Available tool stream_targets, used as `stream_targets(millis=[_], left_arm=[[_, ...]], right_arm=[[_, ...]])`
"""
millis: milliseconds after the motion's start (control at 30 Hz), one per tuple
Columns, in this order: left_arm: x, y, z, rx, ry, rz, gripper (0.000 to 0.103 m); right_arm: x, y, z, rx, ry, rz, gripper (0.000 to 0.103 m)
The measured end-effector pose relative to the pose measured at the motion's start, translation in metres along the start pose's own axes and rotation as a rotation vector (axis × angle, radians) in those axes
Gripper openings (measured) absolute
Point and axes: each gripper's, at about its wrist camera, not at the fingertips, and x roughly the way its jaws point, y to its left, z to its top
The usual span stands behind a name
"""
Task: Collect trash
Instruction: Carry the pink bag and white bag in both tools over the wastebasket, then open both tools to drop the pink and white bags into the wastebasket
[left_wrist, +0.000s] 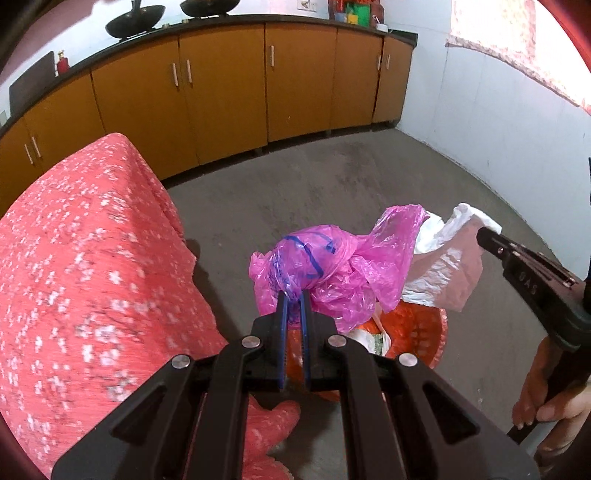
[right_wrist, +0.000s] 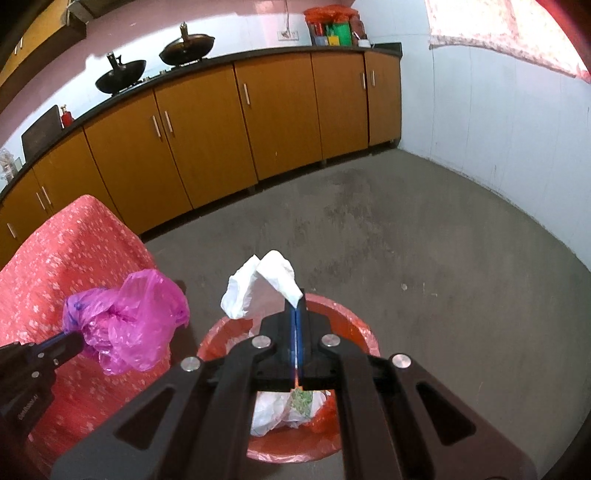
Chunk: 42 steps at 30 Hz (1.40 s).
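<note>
A pink bag (left_wrist: 325, 266) is pinched between the blue-padded fingers (left_wrist: 282, 306) of the left gripper (left_wrist: 294, 295), which are drawn close together on a bunched part of the plastic. The bag is crumpled, marked with blue print, and held in the air above the near edge of an orange bin (left_wrist: 417, 332). From the right wrist view the same pink bag (right_wrist: 129, 317) is seen hanging off the tip of the left gripper (right_wrist: 68, 341), in front of a red cloth (right_wrist: 55, 266) with white flowers that is draped over a piece of furniture beside the bin.

A white bag (right_wrist: 258, 284) is clamped by the right gripper (right_wrist: 297, 301); its fingers are pressed together on a corner of the plastic, and the rest of the bag is folded upward and to the left. It is held directly over the bin (right_wrist: 354, 325). In the left wrist view the white bag (left_wrist: 443, 266) is seen just beside the pink one, gripped at its upper right by the right gripper (left_wrist: 487, 236), whose handle is held by a hand (left_wrist: 550, 398).

The bin is lined with red plastic, and white plastic and a green-printed scrap (right_wrist: 301, 400) are seen lying inside it. It stands on a grey floor (right_wrist: 406, 258). Orange cabinets (right_wrist: 258, 118) under a dark counter are seen along the far wall, with two black woks (right_wrist: 120, 75) on top.
</note>
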Motion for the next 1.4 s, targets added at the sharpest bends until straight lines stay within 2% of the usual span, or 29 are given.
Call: stream_targets(millis=[200,333,367,433,500,1000,1100,1167,1233,1333,1400], left_arm=[[0.014,-0.009,-0.005,-0.004,0.032,-0.001,0.006],[0.023,-0.014,-0.007,0.01,0.049,0.01,0.006],[0.026,-0.015,-0.006,0.011,0.051,0.013,0.006],[0.032,-0.018,-0.006,0.011,0.059,0.017,0.006],[0.037,-0.022,-0.006,0.013,0.065,0.018,0.006],[0.095,-0.056,-0.017,0.068,0.138,-0.016,0.007],[0.097,-0.056,-0.017,0.058,0.143,-0.021,0.013],[0.093,-0.055,-0.018,0.05,0.135,-0.024,0.026],[0.087,-0.053,-0.017,0.048,0.117,-0.015,0.033],[0.077,-0.05,-0.014,0.026,0.1,-0.01,0.034],[0.068,-0.046,-0.01,0.002,0.084,-0.003,0.04]], right_arm=[[0.027,-0.01,-0.018,0.024,0.058,0.022,0.002],[0.042,-0.016,-0.031,0.029,0.09,0.026,0.007],[0.044,-0.018,-0.032,0.03,0.091,0.023,0.009],[0.045,-0.021,-0.035,0.034,0.088,0.018,0.023],[0.044,-0.024,-0.037,0.031,0.076,0.012,0.028],[0.027,-0.056,-0.044,0.05,0.014,-0.059,0.032],[0.025,-0.061,-0.043,0.072,0.006,-0.055,0.032],[0.023,-0.061,-0.042,0.077,0.003,-0.054,0.032],[0.02,-0.062,-0.044,0.076,0.0,-0.049,0.032],[0.015,-0.059,-0.044,0.066,-0.006,-0.04,0.032],[0.011,-0.054,-0.042,0.058,-0.011,-0.029,0.032]])
